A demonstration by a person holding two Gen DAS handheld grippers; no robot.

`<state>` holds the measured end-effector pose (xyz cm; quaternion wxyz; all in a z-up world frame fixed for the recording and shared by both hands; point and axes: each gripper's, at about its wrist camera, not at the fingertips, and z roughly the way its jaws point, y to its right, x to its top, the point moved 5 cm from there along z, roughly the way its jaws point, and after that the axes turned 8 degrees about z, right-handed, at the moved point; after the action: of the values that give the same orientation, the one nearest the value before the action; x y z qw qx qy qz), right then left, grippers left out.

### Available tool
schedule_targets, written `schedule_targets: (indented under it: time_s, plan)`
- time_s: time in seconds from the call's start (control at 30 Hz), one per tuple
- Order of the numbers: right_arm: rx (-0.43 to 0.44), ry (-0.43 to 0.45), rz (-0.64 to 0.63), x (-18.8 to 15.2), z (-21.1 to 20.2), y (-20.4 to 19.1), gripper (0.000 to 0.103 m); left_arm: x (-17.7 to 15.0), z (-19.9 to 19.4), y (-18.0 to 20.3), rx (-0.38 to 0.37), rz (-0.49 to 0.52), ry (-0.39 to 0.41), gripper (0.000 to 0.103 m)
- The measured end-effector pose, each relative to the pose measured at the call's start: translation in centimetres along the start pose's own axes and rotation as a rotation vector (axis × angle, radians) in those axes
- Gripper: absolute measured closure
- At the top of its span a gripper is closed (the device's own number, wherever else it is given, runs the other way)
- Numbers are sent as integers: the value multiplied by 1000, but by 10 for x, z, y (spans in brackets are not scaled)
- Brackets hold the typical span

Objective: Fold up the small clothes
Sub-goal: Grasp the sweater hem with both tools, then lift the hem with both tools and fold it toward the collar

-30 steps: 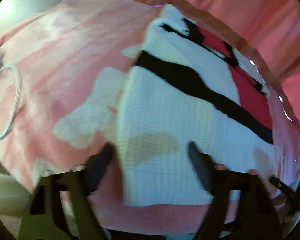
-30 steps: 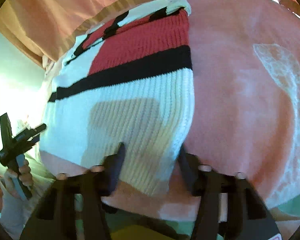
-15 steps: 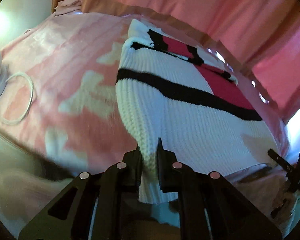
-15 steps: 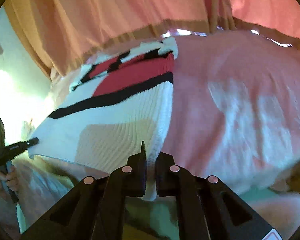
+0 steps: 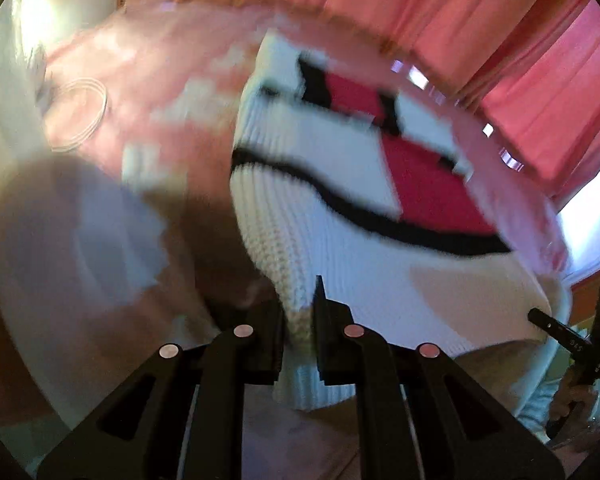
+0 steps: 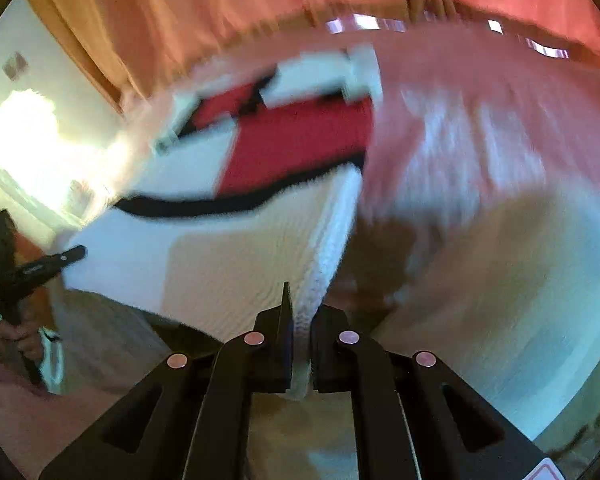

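A pink bedspread (image 5: 147, 80) with pale, whitish patches covers the surface; in the right wrist view the same cover (image 6: 480, 128) fills the right half, heavily blurred. 1 coiled white cable (image 5: 81, 114) lies on it near the left edge, beside a pale object (image 5: 35, 68), possibly a pillow. Salmon-pink curtains (image 5: 480, 28) hang behind, with bright gaps along their lower hem. A sunlit white wall (image 6: 31, 128) shows at far left.

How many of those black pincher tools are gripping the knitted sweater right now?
2. The left gripper pinches the sweater at its near white corner, and the right gripper pinches the opposite near corner. No other tools show, though both views are blurred.
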<state>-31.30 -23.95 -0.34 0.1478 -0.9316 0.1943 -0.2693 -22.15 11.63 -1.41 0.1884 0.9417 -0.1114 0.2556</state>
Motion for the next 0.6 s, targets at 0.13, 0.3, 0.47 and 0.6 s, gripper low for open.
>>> schedule_targets:
  time_s: [0.13,0.3,0.47,0.6]
  plan:
    - [48,165,-55,85,-17,-12,97,89,-16,15,-25,75,171,92]
    - [42,260,-27,208,28,-12,97,206,29,26,46,132,249,91]
    - [-25,183,80,289,126,17,98,278,136,12,176,134,155,91]
    - [-39,84,167,318,198,48,98,299,210,-15,215,91,58,91]
